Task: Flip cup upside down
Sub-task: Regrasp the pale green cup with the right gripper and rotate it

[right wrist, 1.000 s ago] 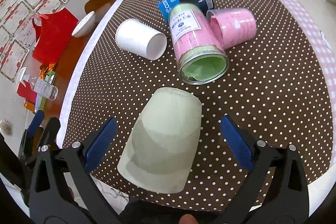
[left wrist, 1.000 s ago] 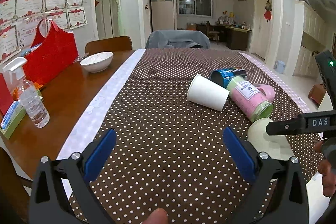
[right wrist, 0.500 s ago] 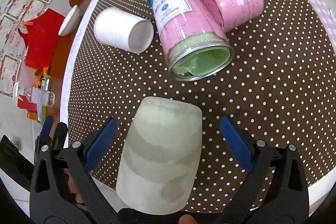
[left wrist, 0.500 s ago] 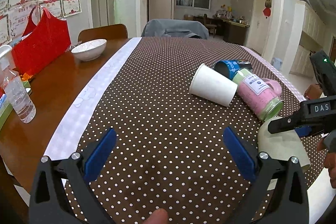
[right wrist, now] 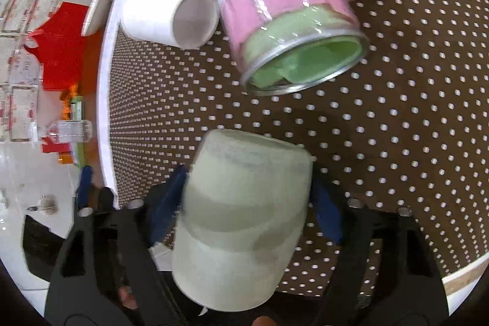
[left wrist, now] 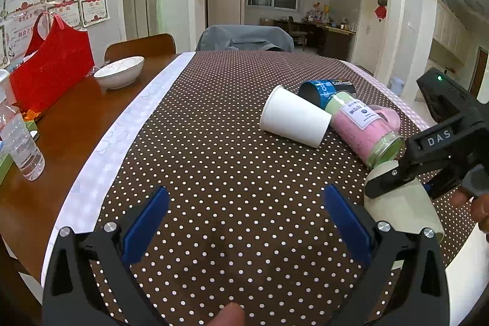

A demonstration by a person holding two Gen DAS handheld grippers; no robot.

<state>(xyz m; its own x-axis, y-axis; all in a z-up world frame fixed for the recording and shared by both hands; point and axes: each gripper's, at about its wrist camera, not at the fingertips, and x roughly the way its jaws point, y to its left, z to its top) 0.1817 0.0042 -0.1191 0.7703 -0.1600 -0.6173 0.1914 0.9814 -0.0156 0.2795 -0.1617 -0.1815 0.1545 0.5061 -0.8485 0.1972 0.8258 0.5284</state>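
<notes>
One "DAS" label, right tongs (left wrist: 428, 185).

The left wrist camera sits low over the near edge of the surface (left wrist: 214, 142), looking level along it toward the far room. The right wrist camera looks steeply down from close above the pale green cup (right wrist: 244, 210). Both views share the white paper cup (left wrist: 295, 121) (right wrist: 168, 14), the pink-and-green jar (left wrist: 363, 130) (right wrist: 284, 5) and the left tool (left wrist: 244, 222) (right wrist: 84, 188).
</notes>
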